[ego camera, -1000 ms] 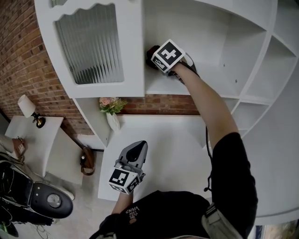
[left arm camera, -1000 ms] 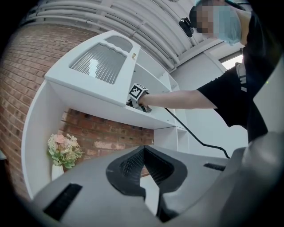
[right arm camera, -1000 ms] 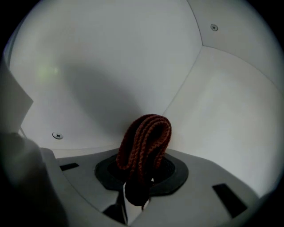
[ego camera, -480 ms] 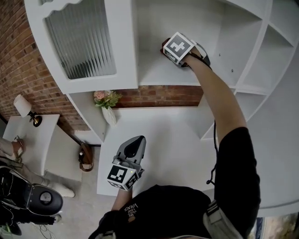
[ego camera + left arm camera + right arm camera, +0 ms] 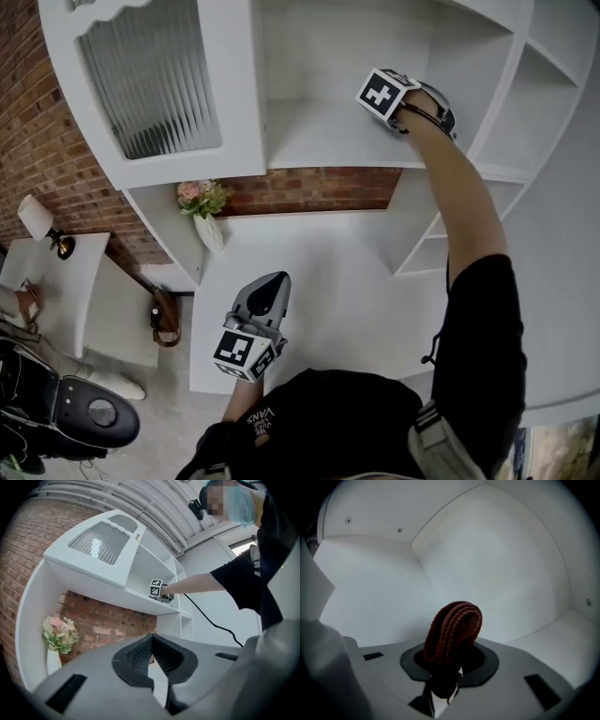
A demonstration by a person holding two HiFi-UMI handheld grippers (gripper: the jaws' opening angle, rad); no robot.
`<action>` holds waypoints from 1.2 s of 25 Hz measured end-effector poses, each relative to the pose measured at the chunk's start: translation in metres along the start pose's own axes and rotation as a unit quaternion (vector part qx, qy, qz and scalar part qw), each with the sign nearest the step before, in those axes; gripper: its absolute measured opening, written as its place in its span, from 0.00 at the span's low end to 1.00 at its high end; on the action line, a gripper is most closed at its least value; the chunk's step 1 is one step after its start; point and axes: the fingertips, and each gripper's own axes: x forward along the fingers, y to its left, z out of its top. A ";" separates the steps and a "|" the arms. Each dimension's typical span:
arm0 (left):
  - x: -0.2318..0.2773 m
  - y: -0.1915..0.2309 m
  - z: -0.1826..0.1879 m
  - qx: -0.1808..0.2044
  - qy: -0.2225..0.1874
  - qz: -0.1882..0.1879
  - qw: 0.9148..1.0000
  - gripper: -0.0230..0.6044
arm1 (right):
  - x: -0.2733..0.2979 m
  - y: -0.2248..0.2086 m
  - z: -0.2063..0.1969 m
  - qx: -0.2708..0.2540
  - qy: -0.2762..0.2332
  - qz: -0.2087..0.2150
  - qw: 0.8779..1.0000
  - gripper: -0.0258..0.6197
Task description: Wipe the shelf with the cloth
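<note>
A folded brown knitted cloth [image 5: 454, 627] sticks up from my right gripper [image 5: 448, 670], whose jaws are shut on it. In the head view the right gripper [image 5: 389, 96] rests at the right end of the white shelf [image 5: 309, 136], close to the compartment's side wall; the cloth is hidden behind its marker cube there. The white inner walls [image 5: 497, 559] of the corner fill the right gripper view. My left gripper [image 5: 266, 294] hangs low over the white counter [image 5: 319, 281], jaws shut and empty. The left gripper [image 5: 153, 636] points toward the shelf [image 5: 140, 604].
A cabinet door with ribbed glass [image 5: 150, 84] stands open left of the shelf. A vase of flowers [image 5: 199, 202] sits below it against the brick wall. More open compartments [image 5: 553, 84] lie to the right. A side table with a lamp [image 5: 37, 220] is at the far left.
My right gripper has slid right along the shelf with the cloth, from the left part to the right end. The left gripper has stayed in place.
</note>
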 end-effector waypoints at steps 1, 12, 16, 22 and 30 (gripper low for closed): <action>0.000 0.000 0.000 -0.001 0.000 0.000 1.000 0.05 | 0.002 -0.004 -0.009 -0.016 0.024 -0.009 1.000 0.19; -0.003 0.001 -0.003 -0.002 0.004 0.006 1.000 0.05 | 0.008 -0.027 -0.067 -0.124 0.191 -0.067 0.971 0.19; -0.006 0.002 -0.002 -0.001 0.008 0.008 1.000 0.05 | 0.005 -0.028 -0.068 -0.108 0.178 -0.068 0.976 0.19; -0.011 -0.005 -0.006 -0.007 0.015 0.004 1.000 0.05 | -0.019 -0.026 -0.028 -0.016 0.028 -0.051 0.998 0.19; -0.011 -0.015 -0.007 -0.015 0.014 -0.013 1.000 0.05 | -0.090 0.040 0.067 0.117 -0.220 0.118 0.961 0.19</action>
